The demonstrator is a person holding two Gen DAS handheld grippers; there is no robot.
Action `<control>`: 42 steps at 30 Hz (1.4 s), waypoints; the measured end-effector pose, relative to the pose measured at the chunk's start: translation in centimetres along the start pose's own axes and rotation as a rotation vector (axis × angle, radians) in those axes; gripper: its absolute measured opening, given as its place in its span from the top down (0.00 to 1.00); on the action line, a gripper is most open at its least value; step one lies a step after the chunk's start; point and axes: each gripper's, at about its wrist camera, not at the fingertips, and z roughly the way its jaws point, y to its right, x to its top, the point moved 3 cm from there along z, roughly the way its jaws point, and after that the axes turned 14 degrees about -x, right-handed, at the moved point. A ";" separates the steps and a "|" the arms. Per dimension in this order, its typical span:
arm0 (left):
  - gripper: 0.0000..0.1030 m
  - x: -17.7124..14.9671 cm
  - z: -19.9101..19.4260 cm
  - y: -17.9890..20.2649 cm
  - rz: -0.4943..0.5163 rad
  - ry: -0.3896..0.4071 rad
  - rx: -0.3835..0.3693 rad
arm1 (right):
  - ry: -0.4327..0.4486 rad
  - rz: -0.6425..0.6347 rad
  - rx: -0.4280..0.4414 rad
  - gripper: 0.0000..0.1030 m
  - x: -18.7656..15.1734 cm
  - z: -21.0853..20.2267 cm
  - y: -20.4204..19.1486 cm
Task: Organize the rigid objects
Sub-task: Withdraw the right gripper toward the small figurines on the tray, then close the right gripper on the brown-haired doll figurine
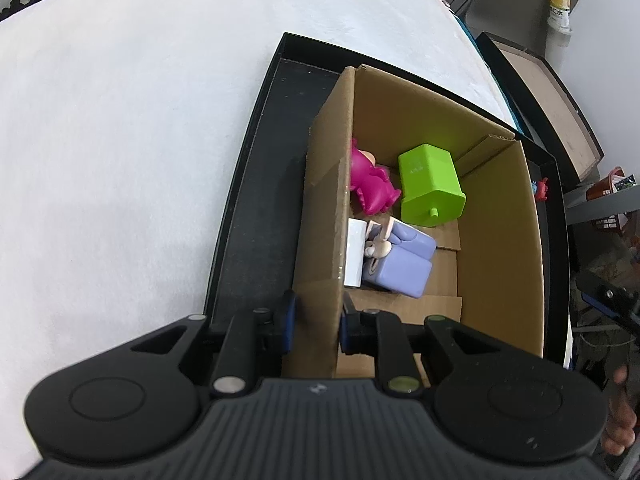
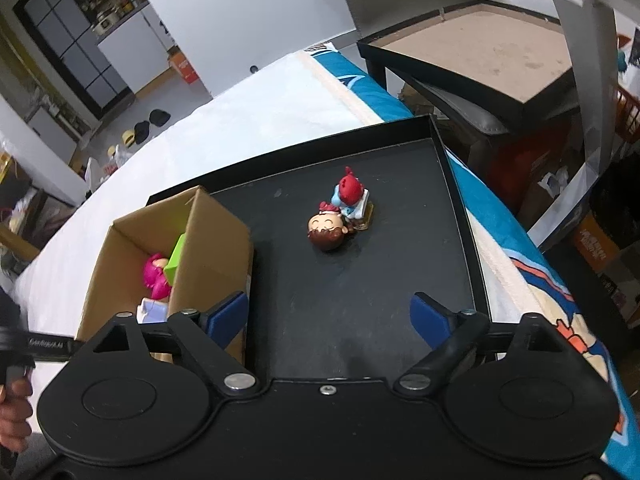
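Your left tongs (image 1: 316,326) are clenched on the near wall of the cardboard box (image 1: 500,216), one blue pad outside it and one inside, pointing steeply down. Ahead of those tongs, inside the box, lie three toys: a lilac block figure (image 1: 404,264) with a white slab just beside the clamped wall, a pink figure (image 1: 370,184) beyond it against the same wall, and a lime green block (image 1: 432,188) to the right of the pink one, tipped on its side and touching it. The box stands in a shallow black tray (image 1: 256,208), which rests on a white-covered worktop (image 1: 120,140).

Your right tongs (image 2: 328,316) are released, the jaws spread wide over bare tray floor with nothing between them. Straight ahead of them, well apart from the pads, lies a small figurine (image 2: 340,216) with a brown-haired head toward you and a red-topped piece behind it, lying on its side on the tray. The box wall stands just beside the left pad (image 2: 228,314) of these tongs; whether they touch I cannot tell. To the right of the tongs runs the tray rim, then a blue patterned cloth (image 2: 532,264). Beyond the tray stands a dark low table (image 2: 480,60).
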 end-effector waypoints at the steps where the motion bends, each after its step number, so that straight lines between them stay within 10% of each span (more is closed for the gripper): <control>1: 0.81 0.0 0.0 0.1 0.005 0.000 0.001 | -0.002 0.011 -0.002 0.10 0.0 0.4 0.2; 20: 0.81 0.1 0.3 0.0 0.036 -0.004 -0.017 | 0.053 -0.022 -0.014 0.09 0.6 3.8 -1.4; 31: 0.81 0.0 0.3 -0.1 0.041 -0.003 -0.016 | 0.032 0.002 -0.029 0.66 1.6 6.3 -1.3; 42: 0.81 0.1 0.4 -0.1 0.043 -0.005 -0.023 | 0.039 -0.016 -0.047 0.75 2.4 7.9 -2.1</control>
